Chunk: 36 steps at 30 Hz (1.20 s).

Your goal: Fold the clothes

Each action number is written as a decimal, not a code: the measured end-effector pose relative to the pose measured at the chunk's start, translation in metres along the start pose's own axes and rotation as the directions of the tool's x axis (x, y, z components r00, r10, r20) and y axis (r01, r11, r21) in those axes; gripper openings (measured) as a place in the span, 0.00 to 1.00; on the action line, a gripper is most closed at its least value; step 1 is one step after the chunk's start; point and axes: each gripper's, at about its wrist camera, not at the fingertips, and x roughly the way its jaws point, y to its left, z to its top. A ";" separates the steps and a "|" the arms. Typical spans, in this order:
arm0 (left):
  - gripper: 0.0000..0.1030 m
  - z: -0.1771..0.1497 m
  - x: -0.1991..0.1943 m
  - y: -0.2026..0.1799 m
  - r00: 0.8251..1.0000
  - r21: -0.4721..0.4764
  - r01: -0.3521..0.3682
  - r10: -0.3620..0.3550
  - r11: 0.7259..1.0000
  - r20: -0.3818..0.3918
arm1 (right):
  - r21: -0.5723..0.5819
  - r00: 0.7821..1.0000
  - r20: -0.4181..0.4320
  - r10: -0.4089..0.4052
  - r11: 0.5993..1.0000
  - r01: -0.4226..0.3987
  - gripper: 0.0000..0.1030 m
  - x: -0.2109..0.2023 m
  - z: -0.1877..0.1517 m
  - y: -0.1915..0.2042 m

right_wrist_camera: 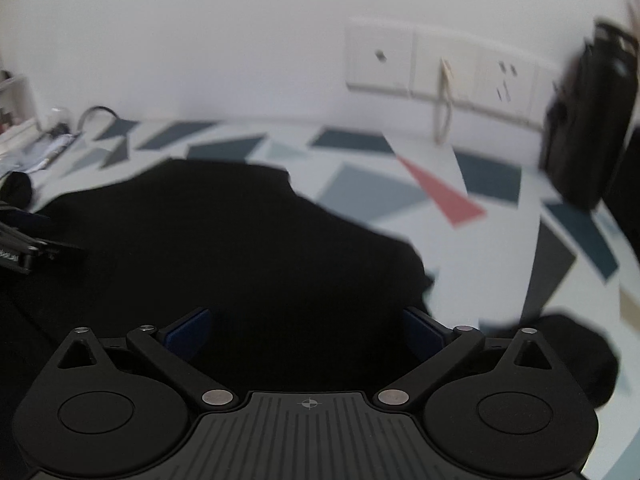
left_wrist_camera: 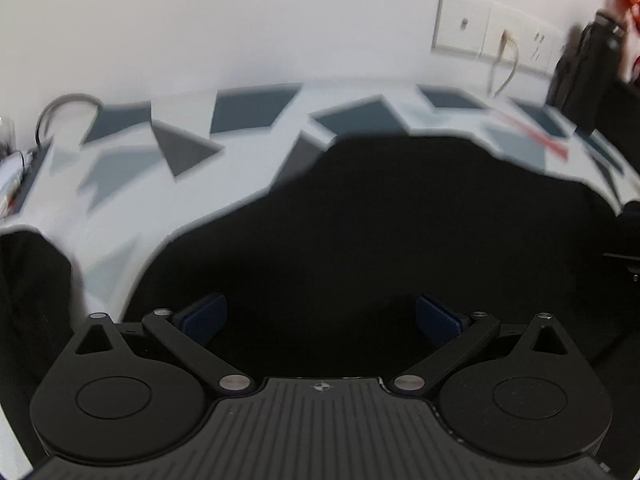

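1. My left gripper (left_wrist_camera: pixel 322 318) is spread wide, its 2 blue pads (left_wrist_camera: pixel 206 314) well apart with nothing pinched between them.
2. My right gripper (right_wrist_camera: pixel 306 330) is spread just as wide, both blue pads (right_wrist_camera: pixel 190 330) clear of each other and pinching nothing.
3. The black garment (left_wrist_camera: pixel 380 220) lies directly under and ahead of both grippers, spread on a cloth (left_wrist_camera: pixel 132 168) printed with grey, dark blue and red shapes.
4. From the right wrist view the garment (right_wrist_camera: pixel 208 240) runs its long axis from beyond my left pad toward my right pad, with its far edge ragged and slanting nearer toward the right.
5. A separate dark lump of fabric (right_wrist_camera: pixel 580 356) sits just right of my right gripper; I cannot tell whether it joins the main piece.
6. Which end of the garment is collar or hem I cannot tell; it shows as flat black.
7. In the right wrist view, my left gripper (right_wrist_camera: pixel 24 248) shows at the far left, over the garment's left part.
8. Ahead of both grippers, a white wall carries a row of sockets (left_wrist_camera: pixel 496 36) with a pale cable (left_wrist_camera: pixel 506 64) hanging from 1.
9. A black bag (right_wrist_camera: pixel 588 120) stands far ahead and to my right.
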 end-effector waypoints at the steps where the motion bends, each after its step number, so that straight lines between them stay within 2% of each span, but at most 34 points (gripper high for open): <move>1: 1.00 -0.002 0.000 -0.001 1.000 0.006 0.000 0.000 1.000 0.009 | 0.007 1.000 -0.011 -0.011 1.000 0.011 0.99 0.003 -0.004 0.000; 4: 1.00 -0.008 -0.001 -0.002 0.999 0.009 0.006 -0.006 1.000 0.032 | -0.013 0.999 0.013 -0.040 0.999 0.040 0.99 0.003 -0.013 0.004; 12: 1.00 -0.011 -0.002 -0.002 0.998 0.011 0.007 -0.007 1.000 0.062 | 0.009 0.998 0.045 -0.042 0.999 0.042 0.99 0.002 -0.016 0.003; 21: 1.00 -0.015 -0.003 -0.007 0.996 0.049 0.034 -0.038 0.998 0.079 | 0.018 0.998 0.046 -0.053 0.999 0.052 0.99 0.002 -0.013 0.003; 36: 1.00 -0.015 -0.003 -0.008 0.996 0.054 0.044 -0.048 0.998 0.079 | 0.007 0.998 0.033 -0.053 0.999 0.052 0.99 -0.003 -0.015 0.003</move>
